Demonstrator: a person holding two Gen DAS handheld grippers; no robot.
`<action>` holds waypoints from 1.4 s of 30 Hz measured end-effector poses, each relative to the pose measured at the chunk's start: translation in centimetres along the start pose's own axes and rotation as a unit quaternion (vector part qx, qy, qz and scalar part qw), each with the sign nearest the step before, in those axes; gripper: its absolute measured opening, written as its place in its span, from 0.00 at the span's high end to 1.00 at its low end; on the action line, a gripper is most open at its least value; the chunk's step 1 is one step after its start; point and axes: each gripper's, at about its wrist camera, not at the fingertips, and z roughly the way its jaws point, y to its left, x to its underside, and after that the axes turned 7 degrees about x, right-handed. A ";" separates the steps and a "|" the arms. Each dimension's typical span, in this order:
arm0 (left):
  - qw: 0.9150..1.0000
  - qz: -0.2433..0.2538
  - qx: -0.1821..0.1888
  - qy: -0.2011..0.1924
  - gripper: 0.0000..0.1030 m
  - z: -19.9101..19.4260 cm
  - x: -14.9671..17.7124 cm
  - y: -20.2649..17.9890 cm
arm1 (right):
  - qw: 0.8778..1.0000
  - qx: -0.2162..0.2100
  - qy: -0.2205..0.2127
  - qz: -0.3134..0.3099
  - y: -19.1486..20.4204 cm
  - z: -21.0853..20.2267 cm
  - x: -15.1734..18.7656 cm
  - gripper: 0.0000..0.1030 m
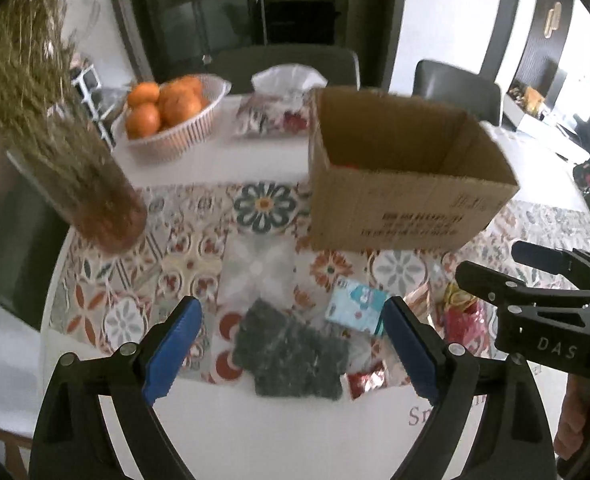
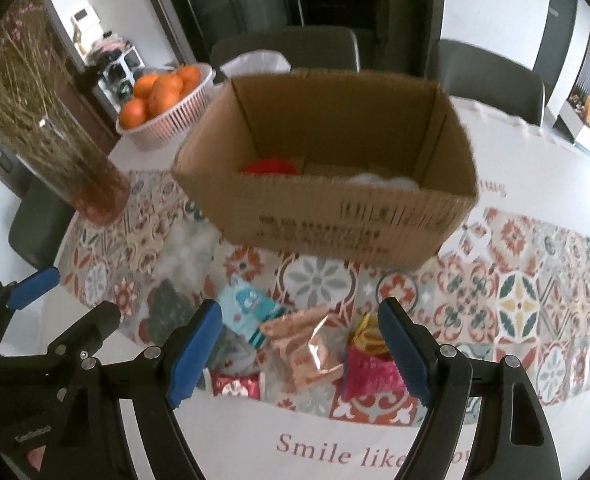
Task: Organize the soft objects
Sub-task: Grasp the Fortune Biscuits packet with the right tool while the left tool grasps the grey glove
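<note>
Blue-padded left tongs (image 1: 293, 344), right tongs (image 2: 297, 350): wide apart, empty.

The cardboard box (image 2: 327, 184) wall hides most of its red (image 2: 269, 167) and white (image 2: 379, 180) contents — printing blurred, at 6 o'clock.

We see a dark green fuzzy cloth (image 1: 291, 354) lying flat, low center of the left wrist view. Just right of it: light-blue pkt (image 1: 355, 306), flat. Lower center of the right wrist view: crinkled rose-gold wrappers (image 2: 307, 350), pink pouch (image 2: 369, 372). Open cardboard box (image 2: 327, 168) upright, upper center; sth red (image 2: 269, 167) and white inside.
</note>
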 end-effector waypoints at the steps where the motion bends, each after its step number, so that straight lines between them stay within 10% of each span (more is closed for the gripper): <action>1: 1.000 -0.004 0.001 0.009 0.10 0.4 0.4 0.1 | 1.000 -0.001 0.006 -0.002 0.1 0.3 0.2 0.21; 19: 0.990 -0.021 0.052 0.127 0.10 8.1 5.1 0.8 | 0.994 0.014 0.101 -0.047 0.5 7.2 3.7 0.21; 42: 0.986 -0.008 0.053 0.160 0.06 14.3 5.3 1.4 | 0.987 0.026 0.131 -0.093 1.8 12.8 3.6 0.25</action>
